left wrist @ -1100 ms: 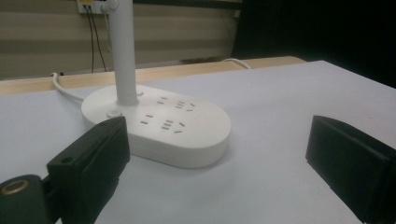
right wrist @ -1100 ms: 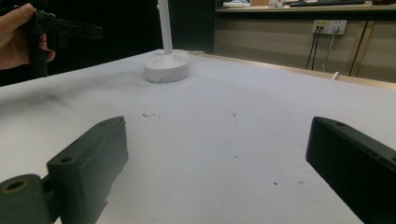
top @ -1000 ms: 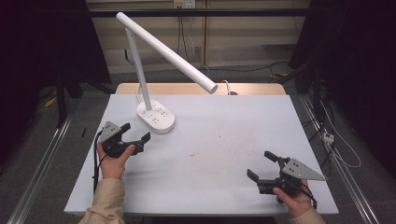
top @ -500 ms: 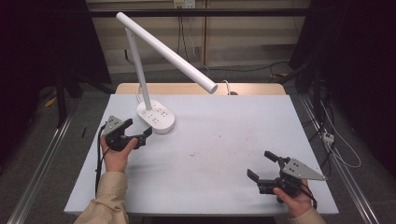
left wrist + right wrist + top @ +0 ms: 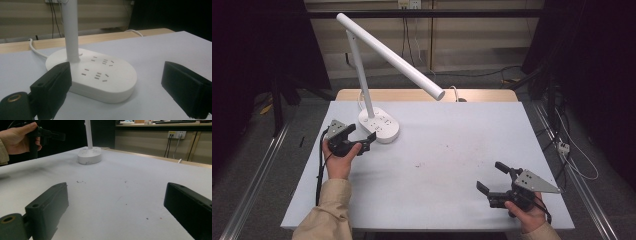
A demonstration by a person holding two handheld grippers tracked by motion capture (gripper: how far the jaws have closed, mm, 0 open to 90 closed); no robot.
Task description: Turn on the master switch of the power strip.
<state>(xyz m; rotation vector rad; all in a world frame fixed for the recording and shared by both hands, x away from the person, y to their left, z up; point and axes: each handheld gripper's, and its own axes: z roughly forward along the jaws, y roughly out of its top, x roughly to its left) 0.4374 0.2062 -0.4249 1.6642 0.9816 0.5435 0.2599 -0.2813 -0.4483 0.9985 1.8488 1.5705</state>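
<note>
We have moved our left gripper (image 5: 360,138) closer to the white oval plastic lamp base (image 5: 100,77) — it now sits just ahead of the spread fingers (image 5: 51,87), ready to grasp; our right gripper (image 5: 494,179) waits, also spread.

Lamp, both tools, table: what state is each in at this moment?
Lamp: upright on its base, arm slanting down to the right; cannot tell if it is lit.
Lamp base: flat on the table, sockets empty, white cord leading off behind.
Left tool: open, just short of the lamp base, holding nothing.
Right tool: open, over bare table, holding nothing.
Table: white top with a few small specks.
</note>
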